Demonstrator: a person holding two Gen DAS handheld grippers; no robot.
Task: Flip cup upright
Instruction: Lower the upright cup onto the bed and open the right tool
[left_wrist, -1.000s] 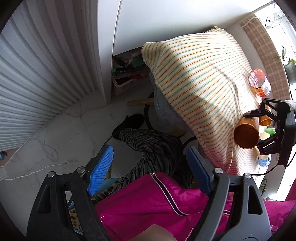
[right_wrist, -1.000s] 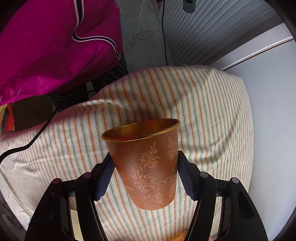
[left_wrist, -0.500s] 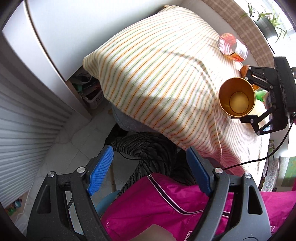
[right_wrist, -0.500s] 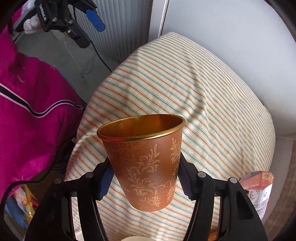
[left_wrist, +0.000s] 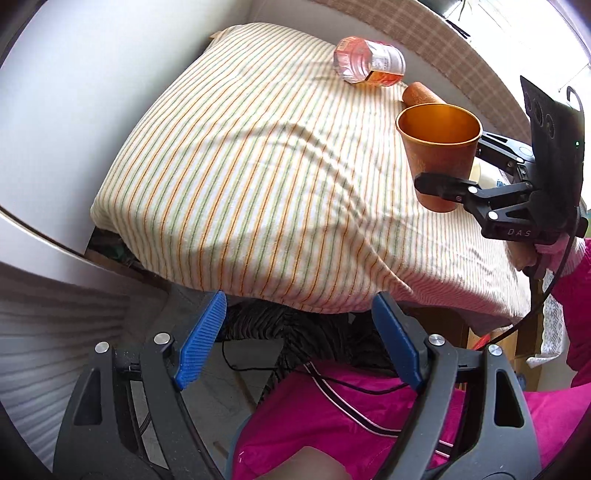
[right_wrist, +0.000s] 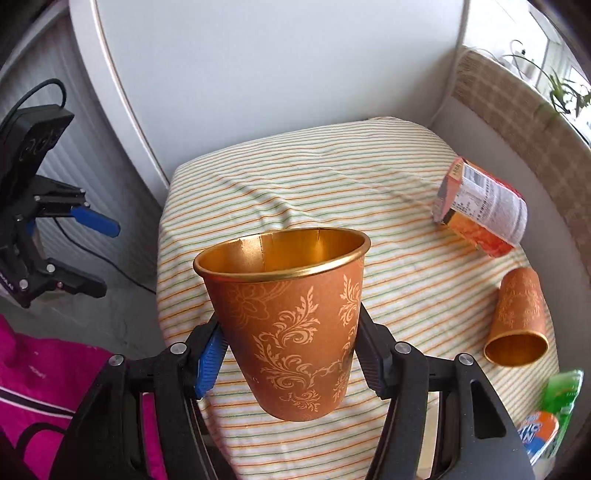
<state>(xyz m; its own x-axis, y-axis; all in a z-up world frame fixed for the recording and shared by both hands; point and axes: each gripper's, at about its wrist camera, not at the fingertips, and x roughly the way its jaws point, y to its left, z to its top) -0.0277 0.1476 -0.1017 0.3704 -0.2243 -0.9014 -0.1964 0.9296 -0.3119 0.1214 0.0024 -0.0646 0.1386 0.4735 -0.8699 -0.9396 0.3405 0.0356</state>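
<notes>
Right wrist view: the cup (right_wrist: 291, 325), pinched by the right gripper (right_wrist: 288, 350), now stands mouth-up above the striped worktop (right_wrist: 332, 192); only setting down remains. Left gripper (left_wrist: 295, 343) fingers spread, empty.

Striped cloth (right_wrist: 295, 192), tipped carton (right_wrist: 480, 210), second cup (right_wrist: 519, 317) lying sideways.

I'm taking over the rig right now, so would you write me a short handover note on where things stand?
Right gripper: shut on the held cup, mouth up, in the air above the striped cloth.
Left gripper: open, empty, off the near edge of the cloth.
Second cup: lying on its side on the cloth, beside a toppled carton.
Done: held cup lifted and turned upright.
Left: set it down standing and release; the second cup probably needs flipping too.
</notes>
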